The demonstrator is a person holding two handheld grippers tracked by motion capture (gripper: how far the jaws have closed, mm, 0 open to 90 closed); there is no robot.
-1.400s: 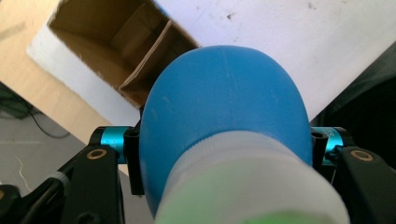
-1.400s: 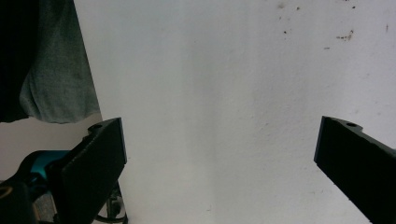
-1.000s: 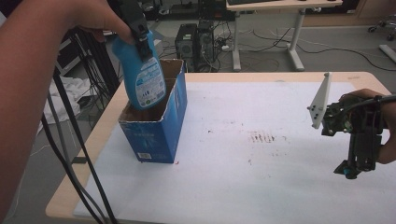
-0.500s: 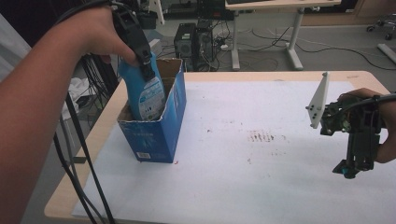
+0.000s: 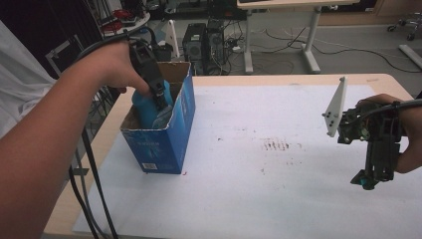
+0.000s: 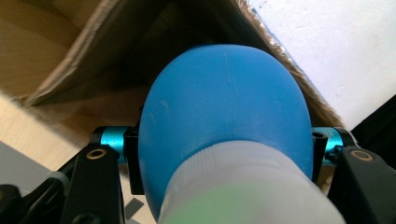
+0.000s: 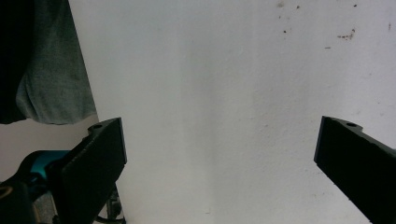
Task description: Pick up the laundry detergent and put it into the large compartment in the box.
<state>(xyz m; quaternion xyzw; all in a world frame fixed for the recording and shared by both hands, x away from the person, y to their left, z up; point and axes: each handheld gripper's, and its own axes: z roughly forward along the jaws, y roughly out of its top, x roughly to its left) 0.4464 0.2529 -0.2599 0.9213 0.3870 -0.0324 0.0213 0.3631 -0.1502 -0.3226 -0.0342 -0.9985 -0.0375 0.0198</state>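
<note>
One blue bottle (image 5: 149,107) sits clamped between the jaws of the left gripper (image 5: 160,102), which points down into the open top of a single blue cardboard box (image 5: 166,142); most of the bottle is already below the box rim, with its rounded blue body against the brown inner walls. In the left gripper view the bottle's blue shoulder (image 6: 224,112) bulges straight ahead of the jaws and its whitish ribbed cap lies nearest the camera. The box front, below the left gripper, carries white printing and a small barcode-like patch, too small to read; no brand can be made out on the bottle. The right gripper (image 5: 370,181), well apart to the side over the white table cover (image 5: 259,199), hangs with its two jaws spread wide and nothing between them; below them lies bare, faintly speckled white surface.
</note>
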